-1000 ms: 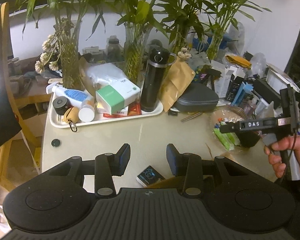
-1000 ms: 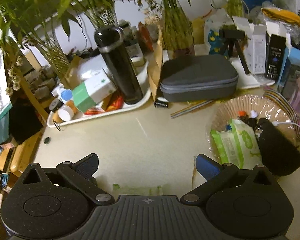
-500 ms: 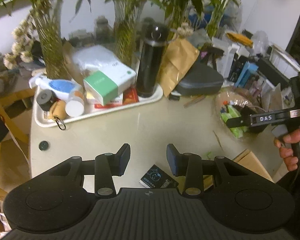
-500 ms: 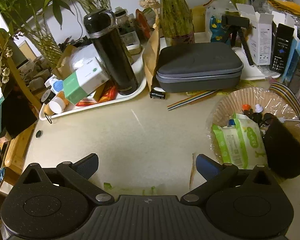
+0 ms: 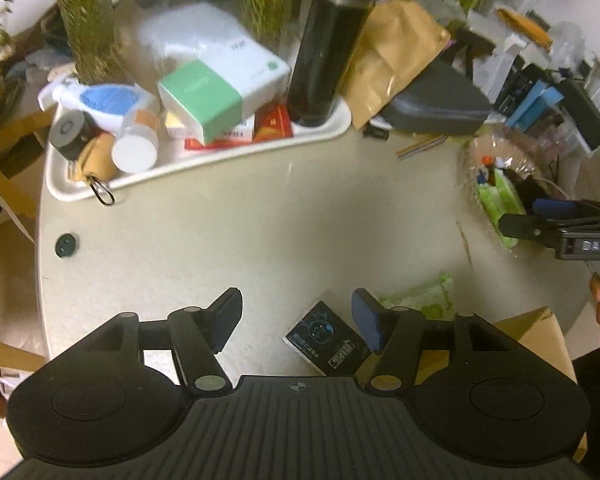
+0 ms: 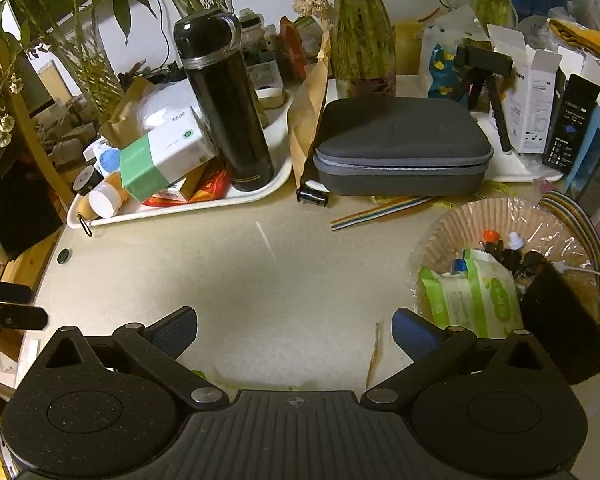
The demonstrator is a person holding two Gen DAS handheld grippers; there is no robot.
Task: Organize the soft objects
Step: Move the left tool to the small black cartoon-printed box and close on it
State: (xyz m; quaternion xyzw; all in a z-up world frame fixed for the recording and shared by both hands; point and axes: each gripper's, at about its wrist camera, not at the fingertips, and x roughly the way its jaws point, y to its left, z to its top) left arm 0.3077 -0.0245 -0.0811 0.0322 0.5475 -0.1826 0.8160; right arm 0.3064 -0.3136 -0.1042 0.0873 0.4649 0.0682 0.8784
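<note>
Left gripper (image 5: pixel 296 320): jaws apart, empty, low in frame above table (image 5: pixel 240 220). Right gripper (image 6: pixel 294 332): jaws wide, empty, bottom center. Green wipes pack (image 5: pixel 420 300) just beside the left gripper's right finger, next to a dark card box (image 5: pixel 326 338). Second wipes pack (image 6: pixel 470 298) in basket (image 6: pixel 452 224), lower right. Tray (image 6: pixel 172 208) with black flask (image 6: pixel 224 108), upper left.

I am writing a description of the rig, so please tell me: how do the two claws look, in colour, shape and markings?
Both are matte black plastic. The left claw has a ribbed centre plate with a small crosshair mark, two round discs, silver pivot pins and blue-padded fingers. The right claw is built the same; from the left camera its side shows a white "DAS" label. No cables show.
</note>
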